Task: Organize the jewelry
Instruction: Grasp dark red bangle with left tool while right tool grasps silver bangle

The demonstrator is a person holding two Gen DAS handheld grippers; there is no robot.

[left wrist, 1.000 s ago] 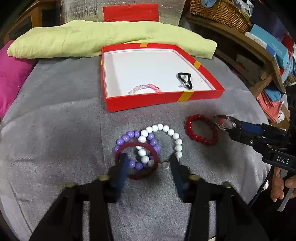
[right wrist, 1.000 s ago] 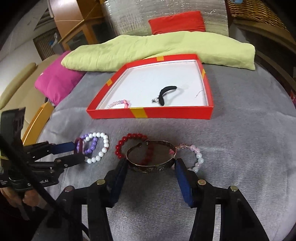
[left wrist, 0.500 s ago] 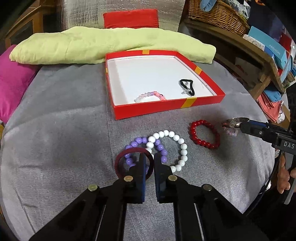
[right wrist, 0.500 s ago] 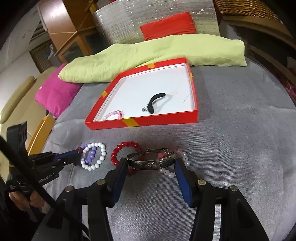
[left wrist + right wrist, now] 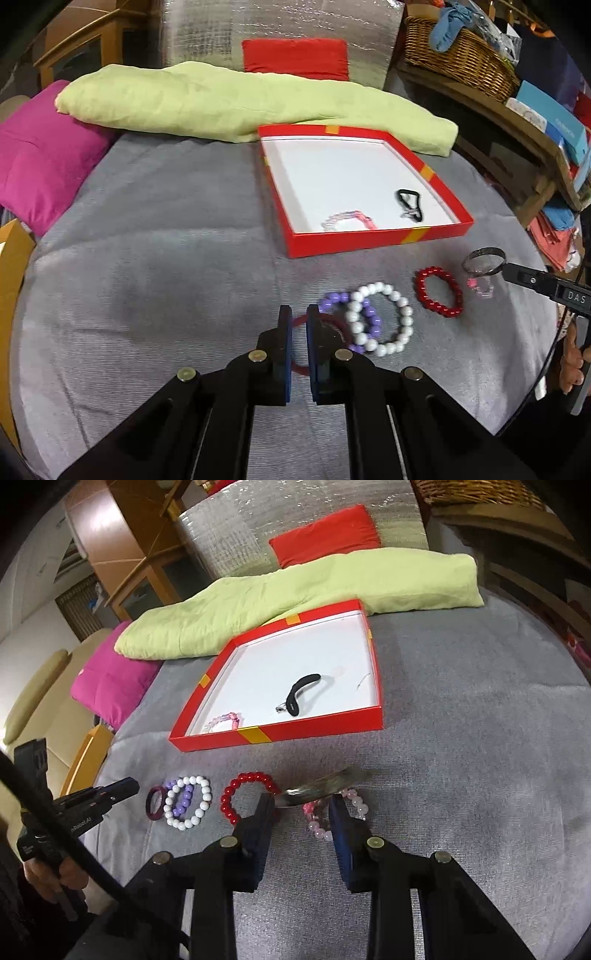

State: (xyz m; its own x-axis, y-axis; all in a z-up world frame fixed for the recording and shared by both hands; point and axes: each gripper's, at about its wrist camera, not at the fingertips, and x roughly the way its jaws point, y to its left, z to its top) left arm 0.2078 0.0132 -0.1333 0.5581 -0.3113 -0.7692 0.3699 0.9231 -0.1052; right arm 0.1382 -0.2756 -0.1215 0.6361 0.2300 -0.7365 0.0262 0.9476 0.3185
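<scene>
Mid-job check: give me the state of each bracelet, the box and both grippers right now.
Left gripper: shut on the maroon bangle.
Right gripper: jaws just closing, gripping the metal bangle, tilted off the cloth.
White bead bracelet: flat, overlapping the purple bead bracelet.
Red bead bracelet: flat, alone.
Pink bead bracelet: flat, under the right gripper.
Red box: open, holding a pale pink bracelet and a black band.
</scene>
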